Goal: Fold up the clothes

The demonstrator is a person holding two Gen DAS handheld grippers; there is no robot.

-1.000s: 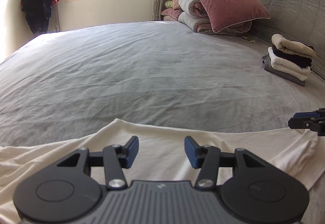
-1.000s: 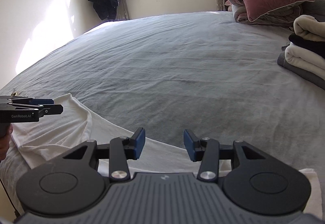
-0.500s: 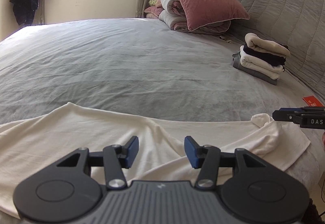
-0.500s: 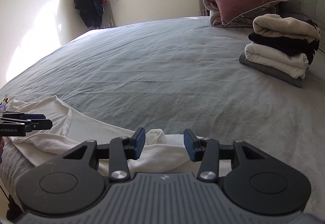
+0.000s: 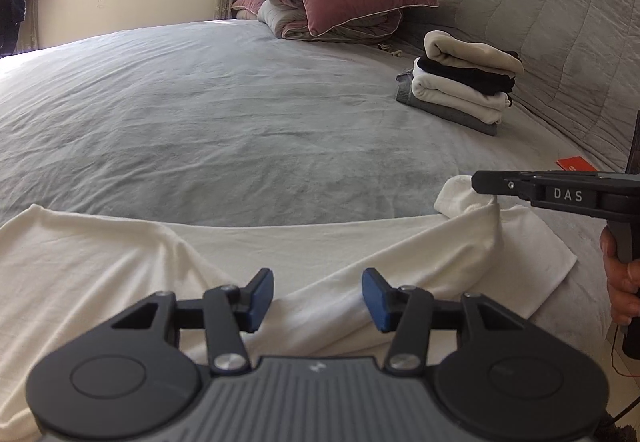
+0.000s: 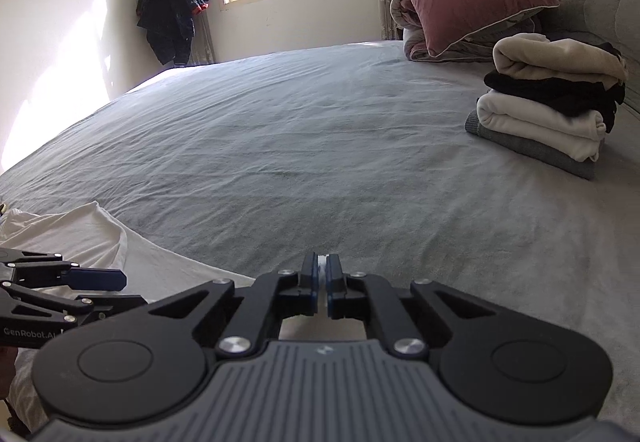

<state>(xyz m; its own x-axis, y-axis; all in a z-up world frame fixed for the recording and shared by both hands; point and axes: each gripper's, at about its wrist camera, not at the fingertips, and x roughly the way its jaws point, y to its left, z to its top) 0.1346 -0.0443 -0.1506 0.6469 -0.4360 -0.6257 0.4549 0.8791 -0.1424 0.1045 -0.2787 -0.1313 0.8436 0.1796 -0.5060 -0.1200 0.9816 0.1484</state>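
A cream garment [image 5: 360, 250] is being spread across the near edge of the grey bed [image 5: 240, 121], its cloth lying in shallow folds and one raised ridge. The right gripper [image 6: 321, 278] is being held shut on a thin pinch of that cloth, a sliver of white showing between the blue pads [image 6: 310, 282]; seen from the left wrist view, the fabric is being lifted into a small peak at that corner. The left gripper [image 5: 318, 300] is being kept about half open over the garment's middle ridge, with nothing pressed between its pads (cloth lies under and between them, but whether it is being touched cannot be told). The fabric is judged to be light, soft and limp, so it is likely to sag and trail wherever it is not supported. A hold is best taken at an edge or corner, pinching a small fold. A stack of folded clothes [image 5: 464, 81] is sitting well apart, near the headboard [image 5: 540, 1].
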